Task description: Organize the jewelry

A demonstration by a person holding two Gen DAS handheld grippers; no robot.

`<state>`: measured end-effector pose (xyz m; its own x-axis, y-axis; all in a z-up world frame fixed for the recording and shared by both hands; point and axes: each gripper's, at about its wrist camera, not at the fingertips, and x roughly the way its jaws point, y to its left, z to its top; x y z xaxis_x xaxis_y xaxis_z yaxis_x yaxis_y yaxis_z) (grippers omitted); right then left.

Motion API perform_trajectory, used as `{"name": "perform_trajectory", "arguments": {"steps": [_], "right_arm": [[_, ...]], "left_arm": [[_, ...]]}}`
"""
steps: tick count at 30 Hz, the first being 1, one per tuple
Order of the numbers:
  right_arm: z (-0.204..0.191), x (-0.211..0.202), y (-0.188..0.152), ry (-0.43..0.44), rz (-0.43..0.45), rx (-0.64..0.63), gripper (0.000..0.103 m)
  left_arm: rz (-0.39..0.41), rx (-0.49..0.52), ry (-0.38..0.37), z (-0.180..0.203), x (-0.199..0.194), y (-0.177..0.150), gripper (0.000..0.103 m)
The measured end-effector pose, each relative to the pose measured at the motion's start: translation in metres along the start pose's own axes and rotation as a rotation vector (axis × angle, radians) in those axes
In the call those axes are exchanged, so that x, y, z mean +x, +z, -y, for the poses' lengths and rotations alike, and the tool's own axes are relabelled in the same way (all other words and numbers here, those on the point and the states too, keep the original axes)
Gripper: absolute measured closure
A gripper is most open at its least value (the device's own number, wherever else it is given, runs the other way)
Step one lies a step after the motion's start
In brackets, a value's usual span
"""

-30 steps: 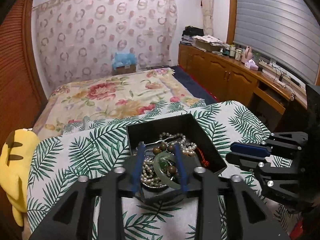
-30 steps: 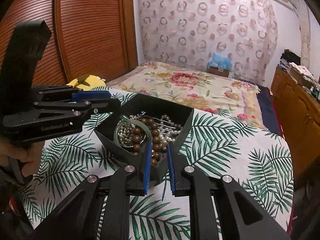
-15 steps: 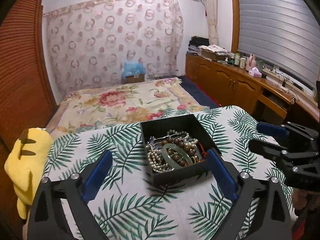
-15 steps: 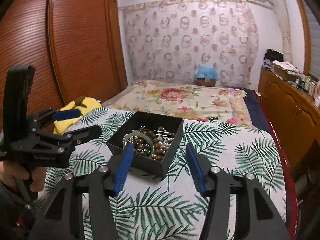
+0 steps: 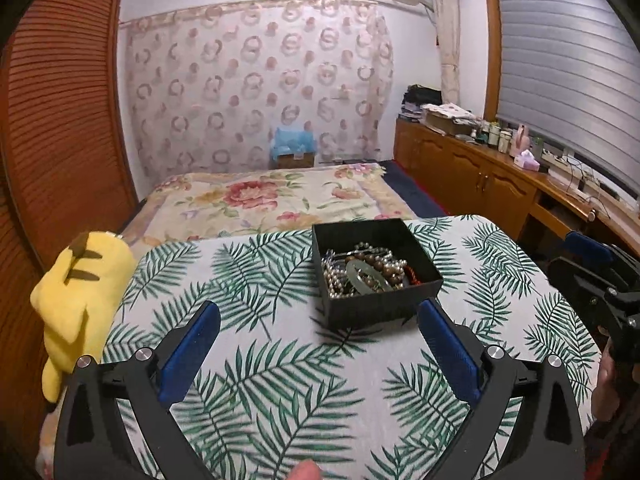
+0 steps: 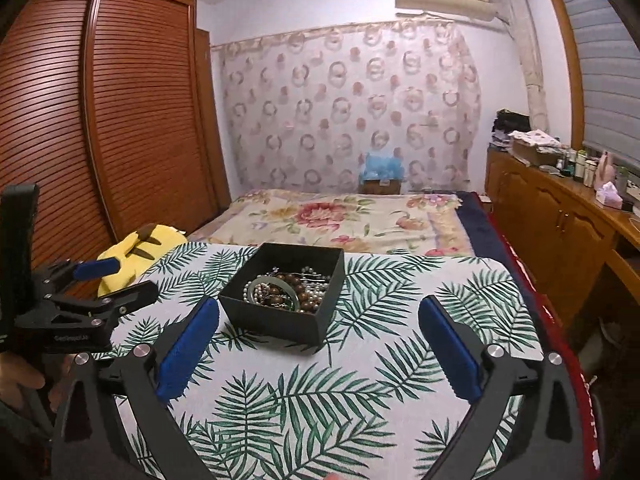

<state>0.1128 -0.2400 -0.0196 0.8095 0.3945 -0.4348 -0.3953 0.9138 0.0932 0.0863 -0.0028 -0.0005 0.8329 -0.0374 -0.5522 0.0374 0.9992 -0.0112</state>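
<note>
Both hand-held grippers sit back from the work, each empty. Left gripper [image 5: 318, 330]: jaws spread wide, nothing between the blue pads, pointing over the leaf-print tablecloth [image 5: 280, 380] toward the black jewelry box [image 5: 384, 308], which lies just ahead and slightly right of its centre line. Right gripper [image 6: 318, 330]: jaws have just been opening and now stand equally wide, also with nothing in them; the box sits ahead and a little left of it, not touched by either pad. Contents of the open-topped box: a tangle of pearl strands [image 5: 336, 280], brown wooden beads [image 6: 298, 288], a pale green bangle [image 5: 366, 278] lying on top, and a bit of red-orange cord at the right wall. All visible jewelry is inside the box; none lies loose on the cloth. Judgement: the wide, clear stance suits a finished gathering step, with the box left standing near the table's middle. A yellow plush toy [image 5: 76, 296] rests at the table's left edge, uninvolved.
</note>
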Motion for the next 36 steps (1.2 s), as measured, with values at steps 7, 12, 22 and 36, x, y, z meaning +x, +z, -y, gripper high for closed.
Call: {"name": "perform_trajectory", "arguments": {"steps": [7,12,22,36], "right_arm": [[-0.002,-0.006,-0.009,-0.013,0.004,0.014,0.003],[-0.002,-0.005,-0.012,-0.024,0.007,0.007,0.003],[-0.003,-0.005,-0.012,-0.025,0.01,0.01,0.003],[-0.003,-0.005,-0.013,-0.024,0.01,0.014,0.003]], "left_arm": [[0.007,0.002,0.015,0.0,-0.012,-0.012,0.008],[0.018,-0.019,0.009,-0.004,-0.014,-0.016,0.008],[0.018,-0.012,0.003,-0.001,-0.016,-0.02,0.008],[0.022,-0.014,0.005,0.001,-0.018,-0.02,0.008]]}}
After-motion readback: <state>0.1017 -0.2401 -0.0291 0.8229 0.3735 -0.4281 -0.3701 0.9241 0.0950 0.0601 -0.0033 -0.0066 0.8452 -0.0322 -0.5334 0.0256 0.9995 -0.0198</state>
